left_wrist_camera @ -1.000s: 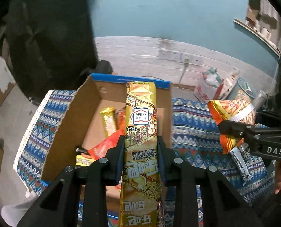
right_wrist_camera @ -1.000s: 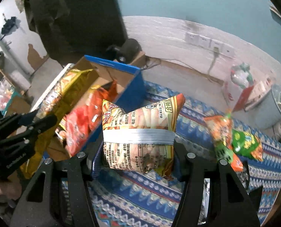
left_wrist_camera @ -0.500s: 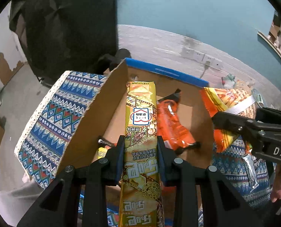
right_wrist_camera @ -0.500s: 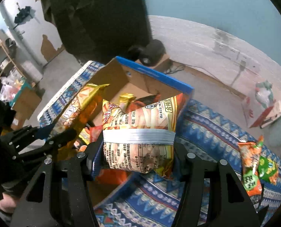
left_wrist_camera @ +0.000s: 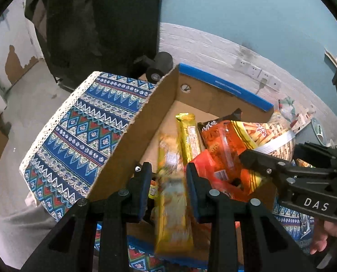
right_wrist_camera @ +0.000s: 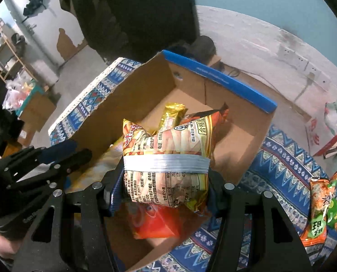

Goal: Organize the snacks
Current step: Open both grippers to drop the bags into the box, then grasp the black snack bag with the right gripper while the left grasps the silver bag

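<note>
A long yellow snack pack [left_wrist_camera: 172,195] lies lengthwise between the jaws of the left gripper [left_wrist_camera: 168,176], its long axis running straight ahead along the fingers and pointing into the open cardboard box [left_wrist_camera: 132,140]. It is blurred, and there looks to be a gap on each side of it, so the jaws appear parted and the pack is probably dropping; this cannot be told for certain. It sits over the near left part of the box, just beside a gold bar [left_wrist_camera: 189,136] and orange packets [left_wrist_camera: 223,149] already inside. The right gripper [right_wrist_camera: 166,185] is clamped on a tan chip bag [right_wrist_camera: 168,156] banded with clear tape, held upright above the box's near edge, with a red packet [right_wrist_camera: 155,222] directly below. Both grippers are over the box, so each load should need only a release. More snack packets [right_wrist_camera: 320,213] lie on the patterned cloth [right_wrist_camera: 282,158] covering the surface, well to the right.
</note>
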`<state>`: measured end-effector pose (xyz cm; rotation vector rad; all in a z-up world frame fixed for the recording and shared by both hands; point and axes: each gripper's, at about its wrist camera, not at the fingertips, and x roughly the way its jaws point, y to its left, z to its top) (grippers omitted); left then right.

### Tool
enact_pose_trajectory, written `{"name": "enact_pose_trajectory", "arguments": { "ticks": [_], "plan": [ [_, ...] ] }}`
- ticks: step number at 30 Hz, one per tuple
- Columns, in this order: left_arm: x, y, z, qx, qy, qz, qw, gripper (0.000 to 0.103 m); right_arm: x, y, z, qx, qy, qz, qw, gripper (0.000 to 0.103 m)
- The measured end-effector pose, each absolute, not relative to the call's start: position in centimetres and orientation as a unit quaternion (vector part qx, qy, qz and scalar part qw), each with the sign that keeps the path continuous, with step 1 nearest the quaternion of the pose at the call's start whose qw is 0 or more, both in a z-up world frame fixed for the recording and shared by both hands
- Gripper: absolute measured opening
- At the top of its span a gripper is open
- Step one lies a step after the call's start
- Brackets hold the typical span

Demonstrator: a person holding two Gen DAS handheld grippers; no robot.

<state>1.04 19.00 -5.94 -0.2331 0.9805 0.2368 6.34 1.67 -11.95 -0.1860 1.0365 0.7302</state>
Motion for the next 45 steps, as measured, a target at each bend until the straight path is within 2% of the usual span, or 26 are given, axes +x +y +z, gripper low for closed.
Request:
{"name": "enact_pose_trajectory", "arguments": {
  "ticks": [2, 8, 13, 22, 27, 45],
  "plan": [
    [1.1, 19.3, -6.0, -0.115, 0.473, 0.115, 0.866, 0.033, 6.4, 1.8, -12.0, -0.083, 0.485, 0.345, 0.799, 0.059],
    [0.8, 19.7, -6.2, -0.125, 0.476, 0.123, 0.862, 0.052, 6.3, 2.0, -12.0, -0.078, 0.487, 0.349, 0.797, 0.064],
    [1.0, 18.5, -5.8, -0.116, 0.476, 0.115, 0.864, 0.055, 6.4, 1.0, -11.5, -0.073, 0.481, 0.339, 0.805, 0.072],
    [1.4, 14.8, -5.5, -0.087, 0.482, 0.079, 0.868, 0.062, 6.0, -2.7, -10.8, -0.085, 0.478, 0.309, 0.818, 0.075],
    [1.5, 12.7, -5.3, -0.074, 0.481, 0.066, 0.871, 0.069, 5.7, -5.7, -10.5, -0.090, 0.477, 0.285, 0.826, 0.076],
    [1.9, 4.4, -5.9, -0.016, 0.499, 0.005, 0.867, 0.069, 4.7, -16.9, -11.0, -0.089, 0.487, 0.201, 0.845, 0.076]
  ]
}}
